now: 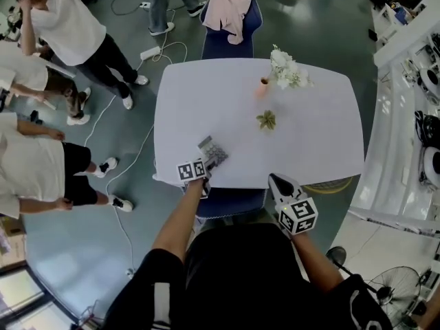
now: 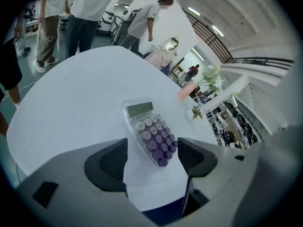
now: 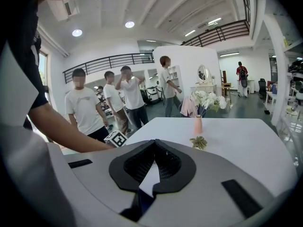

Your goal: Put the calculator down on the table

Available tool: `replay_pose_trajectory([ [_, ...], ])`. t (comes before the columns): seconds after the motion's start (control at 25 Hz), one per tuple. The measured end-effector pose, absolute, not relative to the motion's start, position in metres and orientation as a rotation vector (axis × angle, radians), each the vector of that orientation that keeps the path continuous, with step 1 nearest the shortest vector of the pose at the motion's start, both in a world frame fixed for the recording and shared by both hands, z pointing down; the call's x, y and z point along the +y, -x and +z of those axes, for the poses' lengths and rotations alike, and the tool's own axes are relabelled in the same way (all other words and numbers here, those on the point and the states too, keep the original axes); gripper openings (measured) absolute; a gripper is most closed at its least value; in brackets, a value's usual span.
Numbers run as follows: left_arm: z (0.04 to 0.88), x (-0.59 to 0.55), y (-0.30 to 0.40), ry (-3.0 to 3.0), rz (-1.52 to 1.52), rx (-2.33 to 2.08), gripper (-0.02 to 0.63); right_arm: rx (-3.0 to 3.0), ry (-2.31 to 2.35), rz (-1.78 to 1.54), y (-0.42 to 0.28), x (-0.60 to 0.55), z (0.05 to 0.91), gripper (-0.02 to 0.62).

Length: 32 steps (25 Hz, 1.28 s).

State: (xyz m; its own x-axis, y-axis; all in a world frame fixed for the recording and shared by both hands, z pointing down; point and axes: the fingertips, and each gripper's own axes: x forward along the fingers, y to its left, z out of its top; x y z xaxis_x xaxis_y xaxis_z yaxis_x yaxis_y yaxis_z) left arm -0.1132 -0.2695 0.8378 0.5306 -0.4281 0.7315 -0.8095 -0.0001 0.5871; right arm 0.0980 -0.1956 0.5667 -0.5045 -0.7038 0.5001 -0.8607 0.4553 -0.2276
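Jaws: left gripper (image 2: 152, 151) spread, right gripper (image 3: 154, 145) clenched empty; clear, purple-keyed calculator (image 2: 150, 132) lies on table (image 2: 85, 93).

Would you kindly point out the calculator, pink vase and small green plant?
calculator (image 2: 151, 135): left gripper view, purple keys.
pink vase (image 3: 198, 125): right gripper view, its body.
small green plant (image 1: 266, 120): head view, its middle.

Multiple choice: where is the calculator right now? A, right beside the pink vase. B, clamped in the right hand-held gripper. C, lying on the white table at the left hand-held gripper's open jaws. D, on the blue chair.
C: the calculator lies flat on the table, with the left hand-held gripper open, its jaws apart and not pressing it.
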Motion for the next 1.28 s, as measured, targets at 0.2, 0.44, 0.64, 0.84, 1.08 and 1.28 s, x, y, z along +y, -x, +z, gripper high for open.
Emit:
replay_pose_trajectory([
  [0.2, 0.781, -0.245, 0.130, -1.753, 0.317, -1.034, 0.307, -2.375, -1.418, 0.652, -0.092, -0.175, 0.551, -0.002],
  [0.44, 0.665, -0.180, 0.148, -2.013, 0.245, -0.987, 0.307, -2.362, -1.470, 0.622, -0.072, -0.136, 0.534, -0.002],
  [0.64, 0.594, -0.100, 0.148, -2.173, 0.154, -0.956, 0.187, -2.346, -1.468, 0.605, -0.066, -0.090, 0.526, -0.002],
  [0.84, 0.538, -0.058, 0.144, -2.318, 0.064, -1.080, 0.033, -2.345, -1.506, 0.566, -0.076, -0.066, 0.511, -0.002],
  [1.08, 0.508, -0.050, 0.133, -2.392, 0.048, -1.241, 0.015, -2.395, -1.537, 0.455, -0.100, -0.078, 0.490, -0.002],
  [1.28, 0.484, -0.057, 0.115, -2.403, 0.044, -1.379, 0.014, -2.491, -1.495, 0.375, -0.116, -0.088, 0.468, -0.002],
])
